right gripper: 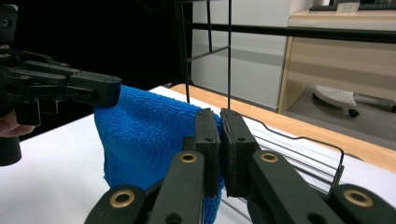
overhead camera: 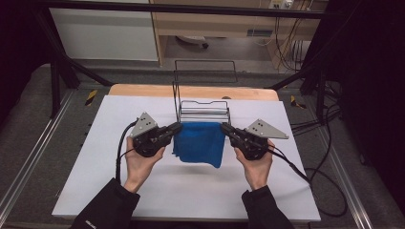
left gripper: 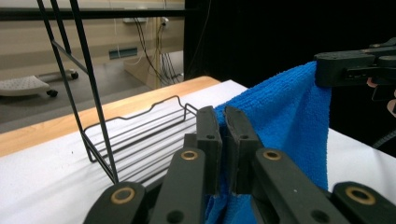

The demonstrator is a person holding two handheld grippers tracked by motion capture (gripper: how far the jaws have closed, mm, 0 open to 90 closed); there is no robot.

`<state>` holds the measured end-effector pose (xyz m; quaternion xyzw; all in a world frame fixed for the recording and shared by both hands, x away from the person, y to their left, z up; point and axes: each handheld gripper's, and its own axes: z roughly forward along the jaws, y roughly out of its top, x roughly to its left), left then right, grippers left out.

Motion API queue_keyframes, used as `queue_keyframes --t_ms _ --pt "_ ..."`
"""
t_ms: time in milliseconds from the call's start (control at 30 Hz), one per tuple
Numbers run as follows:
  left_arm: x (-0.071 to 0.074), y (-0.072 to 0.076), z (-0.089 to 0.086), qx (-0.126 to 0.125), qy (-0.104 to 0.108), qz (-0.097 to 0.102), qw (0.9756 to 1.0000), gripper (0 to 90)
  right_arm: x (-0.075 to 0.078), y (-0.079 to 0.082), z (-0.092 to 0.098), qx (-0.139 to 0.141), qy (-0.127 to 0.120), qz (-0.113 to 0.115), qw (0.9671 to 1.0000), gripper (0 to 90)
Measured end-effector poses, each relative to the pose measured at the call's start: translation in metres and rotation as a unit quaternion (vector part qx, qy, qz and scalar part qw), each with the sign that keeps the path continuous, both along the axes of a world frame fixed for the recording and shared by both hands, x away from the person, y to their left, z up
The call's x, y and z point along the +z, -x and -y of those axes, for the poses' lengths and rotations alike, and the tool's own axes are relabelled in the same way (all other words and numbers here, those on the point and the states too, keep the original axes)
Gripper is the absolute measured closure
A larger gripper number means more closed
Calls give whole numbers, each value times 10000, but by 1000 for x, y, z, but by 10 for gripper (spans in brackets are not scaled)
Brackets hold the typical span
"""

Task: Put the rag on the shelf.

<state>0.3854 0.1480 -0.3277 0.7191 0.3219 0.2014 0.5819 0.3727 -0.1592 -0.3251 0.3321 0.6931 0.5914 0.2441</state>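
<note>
A blue towel (overhead camera: 199, 143) hangs folded above the white table sheet (overhead camera: 119, 167), stretched between my two grippers. The left gripper (overhead camera: 177, 127) is shut on the towel's upper left corner, and the right gripper (overhead camera: 223, 128) is shut on its upper right corner. In the left gripper view the jaws pinch the blue towel (left gripper: 285, 112) at the left gripper (left gripper: 223, 116), with the other gripper holding the far corner at top right. The right gripper view has the right gripper (right gripper: 219, 119) clamped on the blue towel (right gripper: 140, 135). A black wire rack (overhead camera: 203, 102) stands just behind the towel.
The wire rack (left gripper: 140, 135) has a low tray and a tall upright frame. A wooden board (overhead camera: 191, 90) edges the far side of the sheet. Cables (overhead camera: 320, 176) trail off the table's right side. Black frame bars (overhead camera: 57, 71) stand at the left and right.
</note>
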Motion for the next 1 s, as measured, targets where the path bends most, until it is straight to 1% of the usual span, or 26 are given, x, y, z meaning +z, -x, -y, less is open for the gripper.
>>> queue_keyframes --t_ms 133,233,267,300,433,533,667,733,800,933,1000 --pt "5 1 0 2 79 85 9999 853 4 0 0 -21 -35 67 10000 866" --pt "8 0 0 1 136 131 9998 853 11 1 0 -53 -109 180 9998 866" --pt "9 0 1 6 147 154 9998 853 11 1 0 -53 -109 180 9998 866" --pt "11 0 1 7 176 175 9997 853 15 2 0 -80 -136 260 9995 866" --pt "16 -1 3 16 234 250 9994 853 19 2 1 -106 -170 325 9993 866" --pt "20 -1 5 5 295 306 9991 853 24 2 2 -146 -209 428 9988 866" --pt "26 -3 7 15 359 359 9987 853 31 3 4 -175 -274 507 9982 866" --pt "29 -3 7 13 414 382 9984 853 34 2 5 -185 -284 539 9980 866" --pt "30 -4 8 19 405 408 9983 853 36 2 5 -201 -286 581 9977 866" --pt "34 -6 9 51 496 457 9977 853 42 1 5 -235 -278 672 9971 867" --pt "37 -7 9 59 502 486 9975 854 45 1 5 -245 -303 682 9969 867"
